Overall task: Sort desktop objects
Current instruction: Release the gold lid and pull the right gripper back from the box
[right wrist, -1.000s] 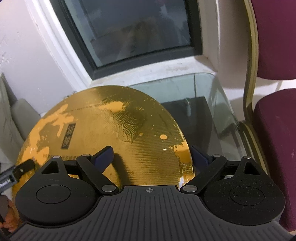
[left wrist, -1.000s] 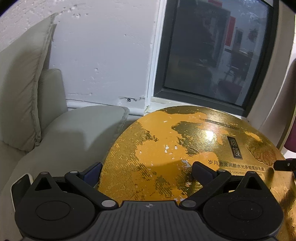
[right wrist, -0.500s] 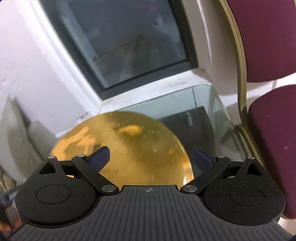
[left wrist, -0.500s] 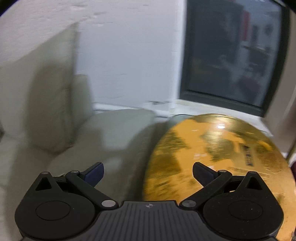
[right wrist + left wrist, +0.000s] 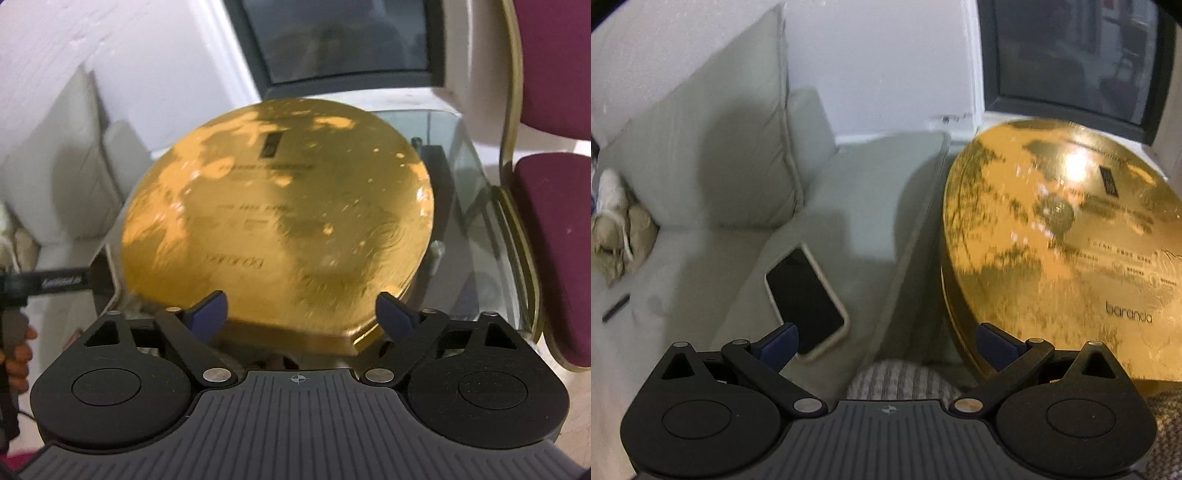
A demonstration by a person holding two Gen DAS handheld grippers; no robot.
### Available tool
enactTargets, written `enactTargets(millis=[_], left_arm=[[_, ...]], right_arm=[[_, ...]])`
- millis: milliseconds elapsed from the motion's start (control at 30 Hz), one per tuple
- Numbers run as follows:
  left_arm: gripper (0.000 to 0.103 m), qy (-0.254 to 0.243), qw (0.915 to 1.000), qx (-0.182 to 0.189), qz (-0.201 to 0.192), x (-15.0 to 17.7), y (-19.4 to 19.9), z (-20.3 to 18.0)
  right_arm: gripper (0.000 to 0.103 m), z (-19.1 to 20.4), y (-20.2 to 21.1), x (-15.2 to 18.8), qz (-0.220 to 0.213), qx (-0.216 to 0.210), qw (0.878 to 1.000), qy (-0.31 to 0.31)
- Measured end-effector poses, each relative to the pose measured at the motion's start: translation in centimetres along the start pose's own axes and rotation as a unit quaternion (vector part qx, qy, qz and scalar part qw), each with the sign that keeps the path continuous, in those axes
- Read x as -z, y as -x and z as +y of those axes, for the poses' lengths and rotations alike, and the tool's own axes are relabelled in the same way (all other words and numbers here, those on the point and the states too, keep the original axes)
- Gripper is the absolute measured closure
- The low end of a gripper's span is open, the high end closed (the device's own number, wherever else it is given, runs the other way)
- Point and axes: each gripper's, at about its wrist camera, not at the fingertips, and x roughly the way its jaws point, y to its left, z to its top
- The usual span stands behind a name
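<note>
Both grippers, left (image 5: 886, 343) and right (image 5: 301, 308), are held wide open, nothing gripped. The gold box (image 5: 280, 214) is seen lying on the glass table (image 5: 476, 206); a phone (image 5: 805, 284) lies on the sofa (image 5: 701, 147)

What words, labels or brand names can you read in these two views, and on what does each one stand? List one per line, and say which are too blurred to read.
"baranda": printed on the lid of the gold round box, near its lower edge.
Dark rectangular label on the same lid: blurred, unreadable.
Lines of small print across the lid: blurred, unreadable.
White lettering on the left gripper, seen from the right wrist: too blurred to read.
</note>
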Motion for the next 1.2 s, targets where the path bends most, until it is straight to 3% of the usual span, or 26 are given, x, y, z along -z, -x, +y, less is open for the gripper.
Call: enactTargets(millis=[233,333,567,767,1067,1200], left_arm=[[0.001,0.013,0.9999,0.01,0.002,0.2,0.0,0.2],[0.001,0.046,0.9986,0.022,-0.01,-0.6,-0.5,0.5],[0.003,0.07,0.9968,0.032,-0.023,-2.1,-3.0,0.6],[0.004,0.071,0.9954,0.056,-0.032,-3.1,-4.0,0.3],[0.003,0.056,0.9965,0.052,-0.034,-4.4,-6.1,-0.5],[0.003,0.067,0.9963,0.051,-0.015,-5.1,-6.6,-0.2]], right_arm=[[0.039,0.8,0.9,0.8,0.011,-0.016,1.0,0.011],[0.039,1.1,0.3,0.7,0.021,-0.014,1.0,0.014],[0.039,1.5,-0.3,0.6,0.03,-0.006,0.999,0.017],[0.039,1.7,-0.5,0.5,0.034,0.002,0.999,0.017],[0.039,1.6,-0.4,0.2,0.033,0.006,0.999,0.018],[0.039,1.4,-0.2,0.0,0.029,0.005,0.999,0.014]])
